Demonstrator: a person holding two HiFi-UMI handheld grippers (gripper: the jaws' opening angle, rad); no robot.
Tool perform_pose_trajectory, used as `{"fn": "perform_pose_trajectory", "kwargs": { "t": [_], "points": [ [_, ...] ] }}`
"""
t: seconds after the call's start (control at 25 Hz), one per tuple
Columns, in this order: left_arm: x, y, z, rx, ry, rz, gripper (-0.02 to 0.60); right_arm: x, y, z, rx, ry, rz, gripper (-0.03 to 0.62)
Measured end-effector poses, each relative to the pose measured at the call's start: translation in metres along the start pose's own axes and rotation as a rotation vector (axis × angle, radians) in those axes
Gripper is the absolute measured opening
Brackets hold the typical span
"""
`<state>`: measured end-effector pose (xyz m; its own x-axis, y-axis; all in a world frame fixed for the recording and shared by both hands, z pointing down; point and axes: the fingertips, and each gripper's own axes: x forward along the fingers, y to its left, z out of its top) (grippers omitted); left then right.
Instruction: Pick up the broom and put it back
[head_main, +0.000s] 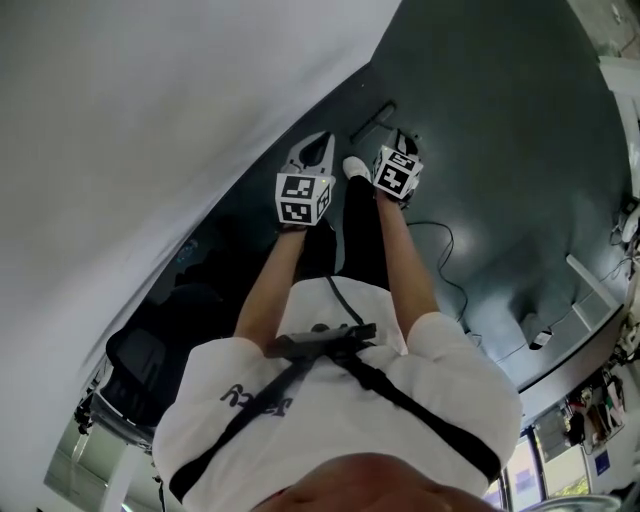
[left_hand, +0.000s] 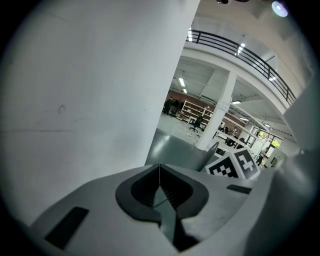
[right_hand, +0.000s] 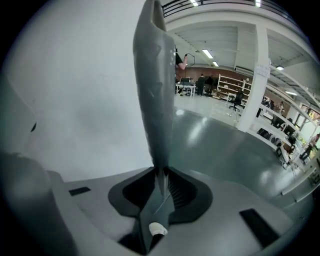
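Note:
A long, flat grey handle (right_hand: 152, 90) stands straight up out of my right gripper (right_hand: 161, 172), whose jaws are shut on its lower end; its narrow tip reaches the top of the right gripper view. No broom head shows in any view. In the head view both grippers hang low over the dark floor beside the white wall, the right gripper (head_main: 404, 135) level with the left gripper (head_main: 322, 140). My left gripper (left_hand: 159, 167) is shut with nothing between its jaws. Beyond it I see the right gripper's marker cube (left_hand: 235, 165) and the grey handle tip (left_hand: 216, 149).
A white wall (head_main: 150, 120) runs close along the left. The person's white shoe (head_main: 355, 167) sits between the grippers. A dark narrow shape (head_main: 372, 120) lies just beyond them. A thin cable (head_main: 440, 250) loops on the floor to the right. A black chair (head_main: 140, 365) stands behind.

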<state>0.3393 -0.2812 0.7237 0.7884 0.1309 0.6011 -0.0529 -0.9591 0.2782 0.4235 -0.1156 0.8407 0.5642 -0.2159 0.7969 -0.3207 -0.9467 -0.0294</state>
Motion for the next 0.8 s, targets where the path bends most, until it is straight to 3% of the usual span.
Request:
{"fn": "perform_pose_trajectory", "kwargs": {
  "t": [0.2, 0.48, 0.68, 0.8],
  "points": [
    [0.012, 0.009, -0.024, -0.024, 0.027, 0.006, 0.011, 0.044, 0.009, -0.019, -0.028, 0.028, -0.049, 0.093],
    [0.018, 0.027, -0.05, -0.051, 0.055, 0.026, 0.011, 0.093, 0.038, 0.015, -0.063, -0.037, -0.061, 0.089],
    [0.019, 0.036, -0.053, -0.054, 0.053, 0.039, 0.011, 0.123, 0.078, 0.033, -0.049, -0.034, 0.014, 0.089],
    [0.019, 0.042, -0.054, -0.019, 0.048, 0.053, 0.011, 0.138, 0.112, 0.044, -0.114, -0.061, 0.088, 0.089]
  ]
}}
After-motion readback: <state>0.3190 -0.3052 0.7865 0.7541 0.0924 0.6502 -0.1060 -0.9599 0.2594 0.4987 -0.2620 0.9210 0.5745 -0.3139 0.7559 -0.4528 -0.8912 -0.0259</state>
